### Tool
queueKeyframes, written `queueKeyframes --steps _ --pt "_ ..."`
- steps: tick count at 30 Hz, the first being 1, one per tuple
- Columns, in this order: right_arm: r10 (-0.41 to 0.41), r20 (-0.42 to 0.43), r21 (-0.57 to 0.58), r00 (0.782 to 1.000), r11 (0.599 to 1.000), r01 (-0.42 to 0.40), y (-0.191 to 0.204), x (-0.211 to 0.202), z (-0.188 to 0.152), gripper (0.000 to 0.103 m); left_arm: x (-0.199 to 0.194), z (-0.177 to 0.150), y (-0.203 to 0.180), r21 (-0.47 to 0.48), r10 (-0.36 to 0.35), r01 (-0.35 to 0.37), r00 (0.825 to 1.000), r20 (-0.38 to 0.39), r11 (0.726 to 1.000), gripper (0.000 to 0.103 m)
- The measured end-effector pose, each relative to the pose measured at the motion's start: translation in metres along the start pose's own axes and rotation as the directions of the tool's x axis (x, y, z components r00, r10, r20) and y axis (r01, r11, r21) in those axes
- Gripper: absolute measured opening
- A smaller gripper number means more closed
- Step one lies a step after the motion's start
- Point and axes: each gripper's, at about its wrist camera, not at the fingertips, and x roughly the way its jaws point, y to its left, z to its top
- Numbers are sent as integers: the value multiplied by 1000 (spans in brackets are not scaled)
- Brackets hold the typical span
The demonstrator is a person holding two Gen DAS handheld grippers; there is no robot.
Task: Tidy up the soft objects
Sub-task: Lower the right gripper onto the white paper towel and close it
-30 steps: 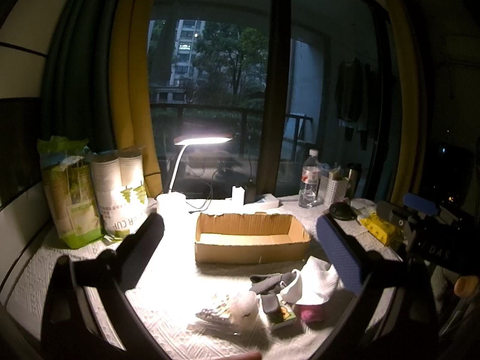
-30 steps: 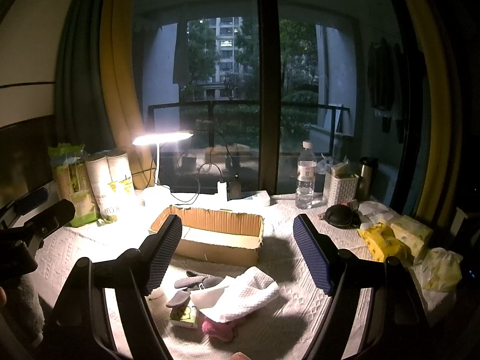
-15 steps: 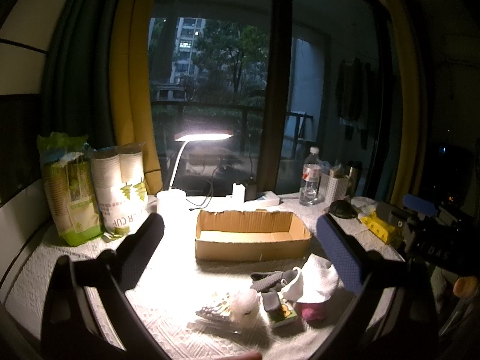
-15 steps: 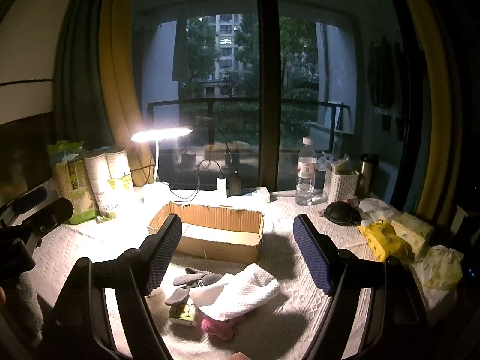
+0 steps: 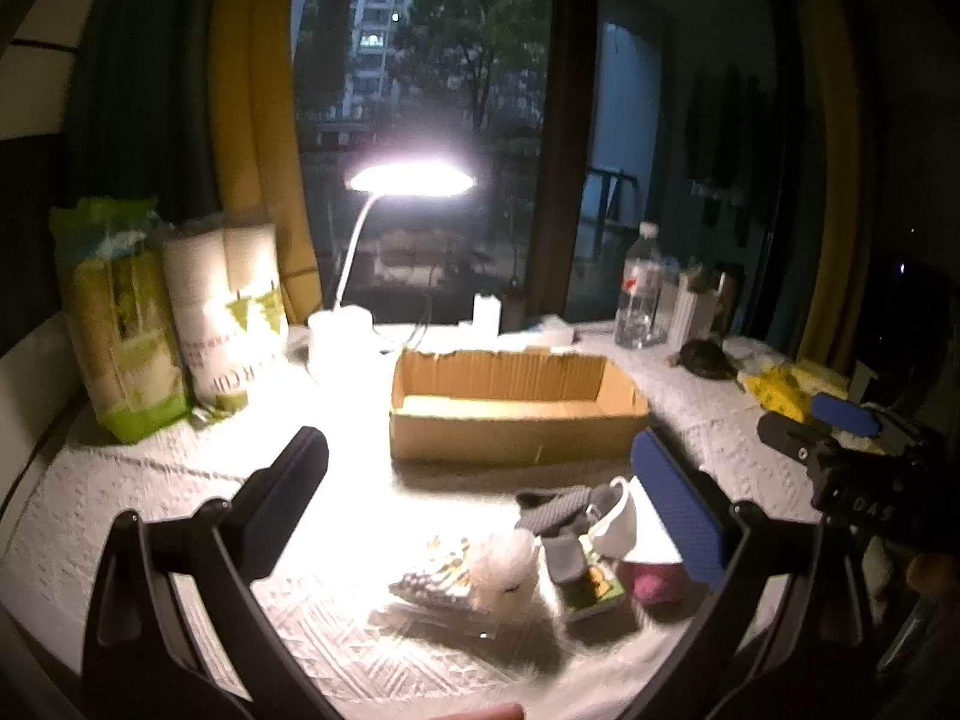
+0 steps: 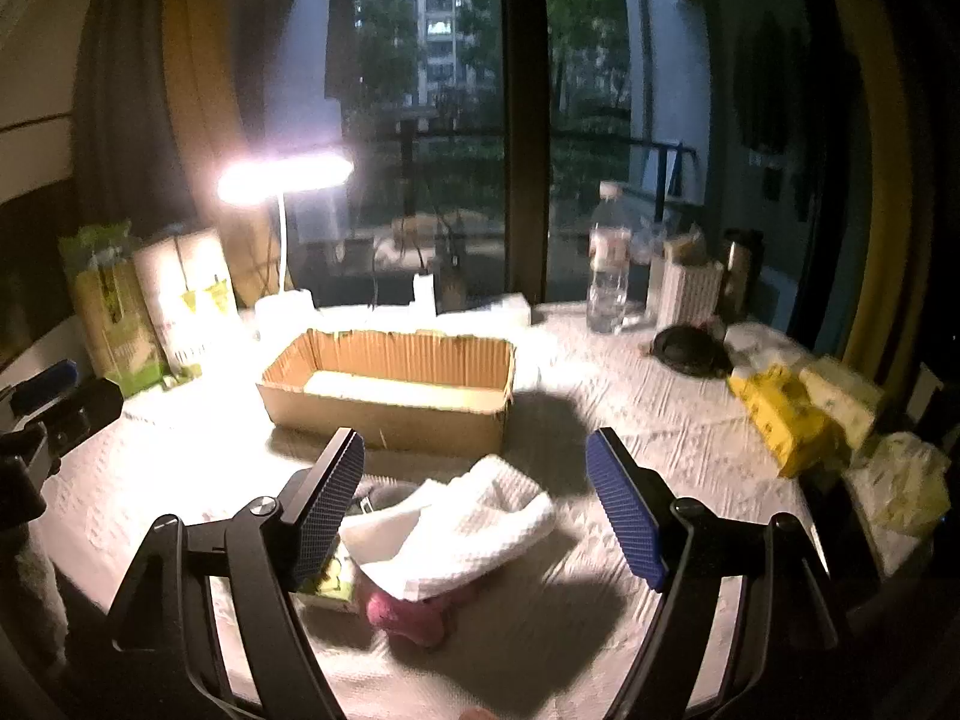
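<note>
Your right gripper (image 6: pixel 474 504) hangs wide open just above the white towel (image 6: pixel 474 522), and your left gripper (image 5: pixel 480 504) is also wide open and empty over the small pile: a pale fluffy piece (image 5: pixel 504 564), a dark sock (image 5: pixel 558 507) and a pink soft thing (image 6: pixel 408 606). I think the first pick is the towel. Come down with one pad on each side of its thick fold and pinch deep, because loose cloth slips and may drag the small green box (image 5: pixel 594 591) under it. Just behind the pile the cardboard box (image 6: pixel 390 396) stands empty; lift high over its near wall. The table (image 6: pixel 648 420) has a white textured cover. Farther back are a lit desk lamp (image 5: pixel 414 180), paper cup packs (image 5: pixel 222 318), a water bottle (image 6: pixel 609 276) and dark windows.
</note>
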Motion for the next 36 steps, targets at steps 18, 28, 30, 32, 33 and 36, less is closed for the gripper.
queueKeyframes --steps 18,28,30,32,33,36 --pt "36 -218 -7 975 999 -39 -4 80 -42 80 67 -31 1 1 -4 4 986 -169 1000 102" --pt "62 -290 -48 955 996 -79 1 107 -55 50 87 -36 -6 18 4 0 975 -221 1000 102" --pt "82 -281 -46 956 994 -99 -2 105 -54 37 89 -36 -10 25 5 1 974 -226 1000 102" --pt "91 -271 -48 958 993 -108 -5 102 -53 35 92 -35 -16 35 2 6 973 -232 999 102" --pt "102 -267 -45 958 992 -118 -7 100 -52 32 92 -35 -19 40 0 10 972 -233 999 102" --pt "127 -241 -32 962 990 -139 -13 93 -50 9 94 -35 -28 54 -7 20 972 -237 998 102"
